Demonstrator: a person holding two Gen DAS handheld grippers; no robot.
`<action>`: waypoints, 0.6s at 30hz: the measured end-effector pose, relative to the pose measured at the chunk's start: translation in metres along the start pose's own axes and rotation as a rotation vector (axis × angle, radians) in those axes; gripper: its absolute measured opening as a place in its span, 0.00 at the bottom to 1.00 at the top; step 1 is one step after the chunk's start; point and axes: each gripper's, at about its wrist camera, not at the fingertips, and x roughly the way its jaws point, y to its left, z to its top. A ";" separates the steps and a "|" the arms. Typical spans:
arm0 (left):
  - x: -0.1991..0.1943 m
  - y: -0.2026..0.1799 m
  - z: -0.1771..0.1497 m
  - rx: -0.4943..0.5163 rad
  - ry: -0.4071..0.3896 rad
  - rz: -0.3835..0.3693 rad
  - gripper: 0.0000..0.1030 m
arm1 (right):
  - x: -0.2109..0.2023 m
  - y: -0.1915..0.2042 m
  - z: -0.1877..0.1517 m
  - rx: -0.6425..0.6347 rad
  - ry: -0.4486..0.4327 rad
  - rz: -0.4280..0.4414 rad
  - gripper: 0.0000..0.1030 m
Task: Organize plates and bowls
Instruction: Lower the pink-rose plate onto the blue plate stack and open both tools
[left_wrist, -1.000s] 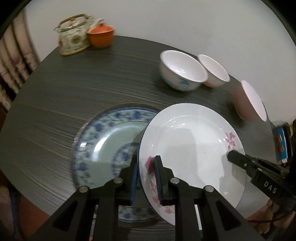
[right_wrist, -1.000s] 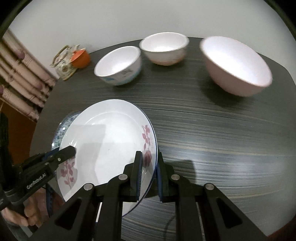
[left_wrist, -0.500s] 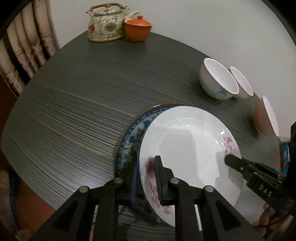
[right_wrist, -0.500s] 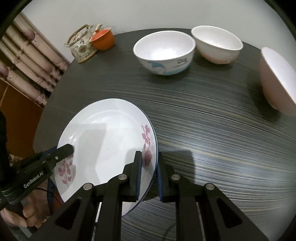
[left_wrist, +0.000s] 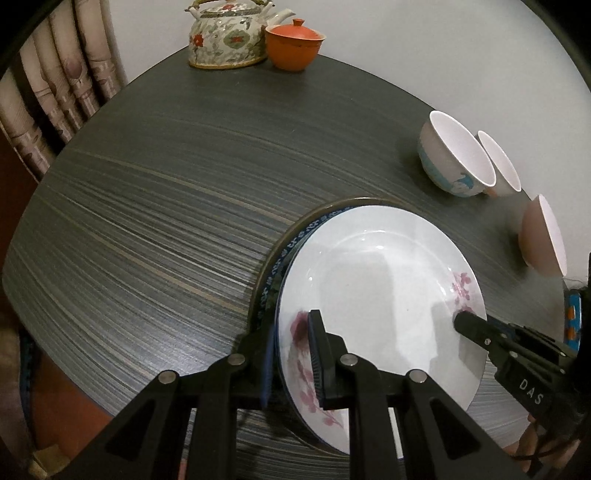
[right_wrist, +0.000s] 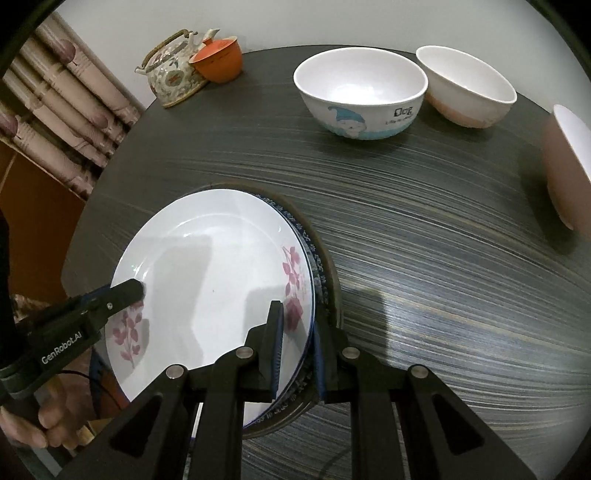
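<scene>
The white floral plate (left_wrist: 380, 295), clenched at opposite rims by the left gripper (left_wrist: 291, 354) and right gripper (right_wrist: 297, 347), has come across and now sits almost squarely over the blue-patterned plate (left_wrist: 284, 254); releasing should stack them

Both wrist views – steep, close, white plate (left_wrist: 380, 295) shared

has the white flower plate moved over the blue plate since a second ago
Yes. The white plate slid across over the blue plate, which now shows only a thin crescent of rim.
</scene>
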 end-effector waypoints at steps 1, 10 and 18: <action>0.001 -0.001 0.001 0.001 0.000 0.001 0.16 | 0.000 0.000 0.000 -0.003 0.001 -0.002 0.14; 0.006 -0.008 0.003 -0.006 -0.001 0.020 0.16 | 0.003 0.010 0.000 -0.045 0.010 -0.019 0.22; 0.010 -0.017 0.002 0.001 -0.004 0.048 0.16 | 0.000 0.014 -0.001 -0.057 0.022 -0.013 0.33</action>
